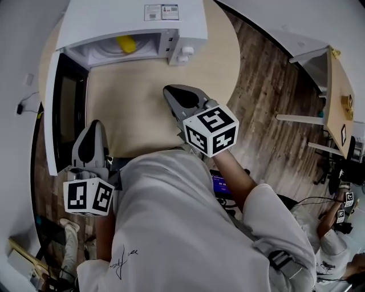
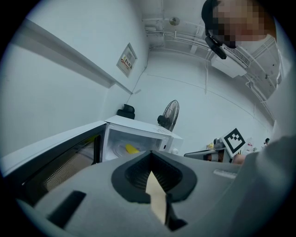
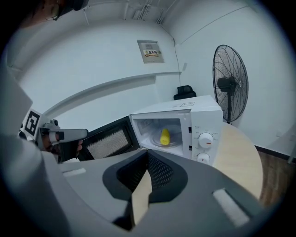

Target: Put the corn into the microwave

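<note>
Ahead of left tongs and right tongs: corn in microwave | open door nearer left | both together, empty

Microwave mouth open, door swung wide

From the head view we see only a yellow end of the corn; the rest is tucked under the roof of the microwave, whose back the top edge cuts off. The print on its label and on the wall notice is too small for us to read. The person's shirt hides the near edge of the counter. A second person at the lower right is cut off by the picture's edge.
</note>
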Motion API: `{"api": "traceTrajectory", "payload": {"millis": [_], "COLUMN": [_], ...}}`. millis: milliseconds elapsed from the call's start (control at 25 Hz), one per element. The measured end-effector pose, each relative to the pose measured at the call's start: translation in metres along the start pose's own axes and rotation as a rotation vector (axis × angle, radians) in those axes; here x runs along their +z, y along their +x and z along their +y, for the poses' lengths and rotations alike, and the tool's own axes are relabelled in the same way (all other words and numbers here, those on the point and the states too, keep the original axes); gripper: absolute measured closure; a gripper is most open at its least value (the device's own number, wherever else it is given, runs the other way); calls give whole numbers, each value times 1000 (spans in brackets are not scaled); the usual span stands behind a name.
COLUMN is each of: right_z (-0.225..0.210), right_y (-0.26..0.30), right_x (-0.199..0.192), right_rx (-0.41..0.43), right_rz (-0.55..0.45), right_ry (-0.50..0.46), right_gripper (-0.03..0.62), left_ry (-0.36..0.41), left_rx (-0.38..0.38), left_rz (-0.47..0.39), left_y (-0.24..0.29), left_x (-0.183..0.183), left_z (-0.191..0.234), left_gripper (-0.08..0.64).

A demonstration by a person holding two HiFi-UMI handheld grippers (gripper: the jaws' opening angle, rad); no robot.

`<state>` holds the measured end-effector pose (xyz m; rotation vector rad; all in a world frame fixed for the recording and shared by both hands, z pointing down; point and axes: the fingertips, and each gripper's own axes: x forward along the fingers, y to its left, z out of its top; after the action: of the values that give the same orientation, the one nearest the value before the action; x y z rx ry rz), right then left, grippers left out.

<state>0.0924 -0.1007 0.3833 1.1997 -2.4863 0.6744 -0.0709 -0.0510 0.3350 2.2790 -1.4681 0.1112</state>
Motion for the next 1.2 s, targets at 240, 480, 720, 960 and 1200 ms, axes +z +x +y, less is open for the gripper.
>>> {"api": "traceTrajectory", "payload": {"millis": [240,480,720,960,1200], "right_z": [0,7,14,11,9], "right_y": [-17,-31,-37,-40,-40], "right_x": [-1,-4,-1,-3,-4], "right_rx": [23,25,29,25,26], "right_rz": [-1,-17,-18,0,11], "right_ry": [25,45,43,34,25], "right_gripper": [581,581,581,581,581], "left_ry": [0,0,3,-10,-15], "left_rx": [-3,15,43,50,54], "left_rz": [54,74,78,81,94], "left_y": [4,4,1,0,-1], "left_x": [-11,-17,-20,-23,-26], "left_z": [-1,2,11,13,13], "left_gripper": [571,572,572,571,572]}}
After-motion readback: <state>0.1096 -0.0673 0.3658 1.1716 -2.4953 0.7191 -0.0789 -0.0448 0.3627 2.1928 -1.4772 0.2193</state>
